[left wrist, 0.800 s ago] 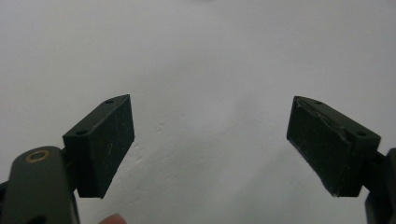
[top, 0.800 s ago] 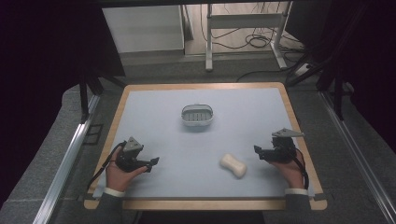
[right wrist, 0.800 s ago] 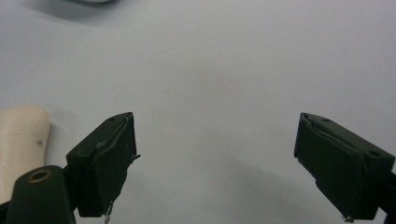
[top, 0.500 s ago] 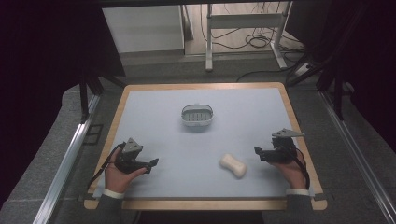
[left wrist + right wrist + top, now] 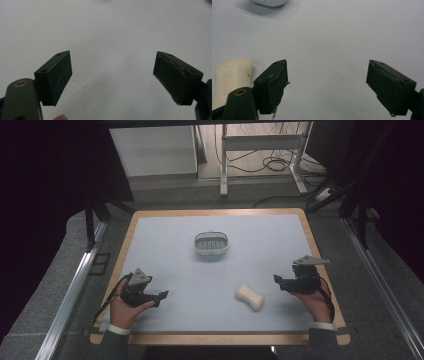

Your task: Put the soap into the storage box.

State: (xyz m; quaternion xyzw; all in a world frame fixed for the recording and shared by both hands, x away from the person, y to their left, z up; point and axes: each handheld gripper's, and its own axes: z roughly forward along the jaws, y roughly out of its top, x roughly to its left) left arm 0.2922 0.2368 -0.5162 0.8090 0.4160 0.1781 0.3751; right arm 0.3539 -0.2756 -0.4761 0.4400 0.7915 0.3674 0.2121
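Right gripper (image 5: 278, 281) unmoved; jaws wide beside soap (image 5: 249, 297)

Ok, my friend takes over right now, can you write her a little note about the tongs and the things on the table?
Left tongs: open, holding nothing, low over the mat near the left front.
Right tongs: open, holding nothing, pointing toward the soap.
Soap: cream bar lying on the mat, just left of the right tongs, untouched.
Soap dish: grey, farther back in the middle, nothing in it.
Done: nothing picked up yet.
Left, probably: grab the soap with the right tongs and set it in the dish.
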